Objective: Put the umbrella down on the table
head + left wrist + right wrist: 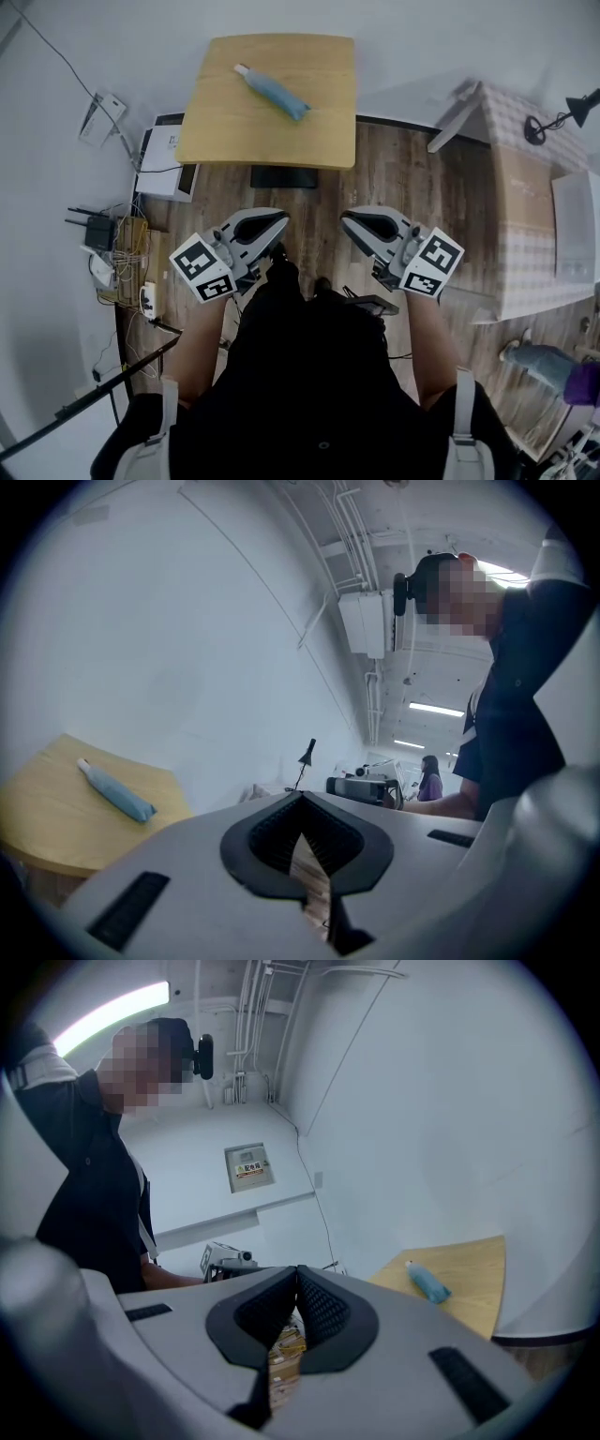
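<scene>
The grey plastic left hand-held gripper [277, 221] and right hand-held gripper [348, 218] point level, jaws together, empty. A folded blue fabric umbrella [274, 92] lies on the rectangular wooden surface [234, 131].

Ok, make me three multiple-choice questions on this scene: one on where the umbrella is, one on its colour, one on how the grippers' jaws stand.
1. Where is the umbrella?
A. On the floor
B. On the wooden table
C. In a gripper
2. What colour is the umbrella?
A. Red
B. Black
C. Blue
3. How are the left gripper and right gripper?
A. Both shut and empty
B. Both wide open
C. Right shut on the umbrella

Answers: B, it lies on the tabletop; C, its body is blue with a white end; A, each gripper view shows jaw tips together with nothing held.
</scene>
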Tool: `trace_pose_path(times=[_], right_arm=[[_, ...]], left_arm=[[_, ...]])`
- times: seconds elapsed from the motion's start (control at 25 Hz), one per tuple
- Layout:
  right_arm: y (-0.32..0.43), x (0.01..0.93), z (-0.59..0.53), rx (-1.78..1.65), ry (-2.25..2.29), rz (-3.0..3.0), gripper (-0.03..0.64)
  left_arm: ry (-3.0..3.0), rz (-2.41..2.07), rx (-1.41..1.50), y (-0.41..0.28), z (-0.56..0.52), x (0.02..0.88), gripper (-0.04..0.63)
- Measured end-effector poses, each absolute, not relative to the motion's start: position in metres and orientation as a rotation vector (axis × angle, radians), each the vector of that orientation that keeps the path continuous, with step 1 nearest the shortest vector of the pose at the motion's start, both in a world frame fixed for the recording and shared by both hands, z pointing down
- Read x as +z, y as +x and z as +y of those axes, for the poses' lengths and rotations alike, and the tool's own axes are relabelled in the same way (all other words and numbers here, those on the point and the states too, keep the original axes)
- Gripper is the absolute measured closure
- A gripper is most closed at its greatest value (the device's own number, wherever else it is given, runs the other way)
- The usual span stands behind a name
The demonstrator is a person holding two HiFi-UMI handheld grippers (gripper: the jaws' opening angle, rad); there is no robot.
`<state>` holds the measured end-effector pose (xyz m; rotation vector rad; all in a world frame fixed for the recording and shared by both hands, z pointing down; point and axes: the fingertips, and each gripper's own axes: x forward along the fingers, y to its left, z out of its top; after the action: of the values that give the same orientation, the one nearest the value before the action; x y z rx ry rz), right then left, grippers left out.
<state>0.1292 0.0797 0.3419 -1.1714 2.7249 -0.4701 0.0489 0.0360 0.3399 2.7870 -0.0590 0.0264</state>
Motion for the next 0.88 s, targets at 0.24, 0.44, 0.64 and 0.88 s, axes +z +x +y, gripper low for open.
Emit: trace_pose_path(times=[0.24, 0.44, 0.64, 0.88], right_arm=[[0.113, 0.356, 0.115, -0.498, -1.080, 2.741, 0.597], [0.102, 0.348, 0.123, -0.468, -1.057, 2.741, 0.597], [0.104, 0.345, 0.118, -0.469, -1.138, 2.699, 0.597], [0.092, 0.343, 0.108, -0.501, -1.173, 2.645, 0.597]], left_arm=[[2.777, -0.115, 0.113, 0.031, 0.083, 0.356, 0.589], [2.785, -0.138, 0.113, 0.017, 0.092, 0.352, 0.589], [2.831, -0.102, 0.080, 0.017, 0.085, 0.339, 0.589], [2.824, -0.106, 0.046, -0.008, 0.076, 0.333, 0.589]])
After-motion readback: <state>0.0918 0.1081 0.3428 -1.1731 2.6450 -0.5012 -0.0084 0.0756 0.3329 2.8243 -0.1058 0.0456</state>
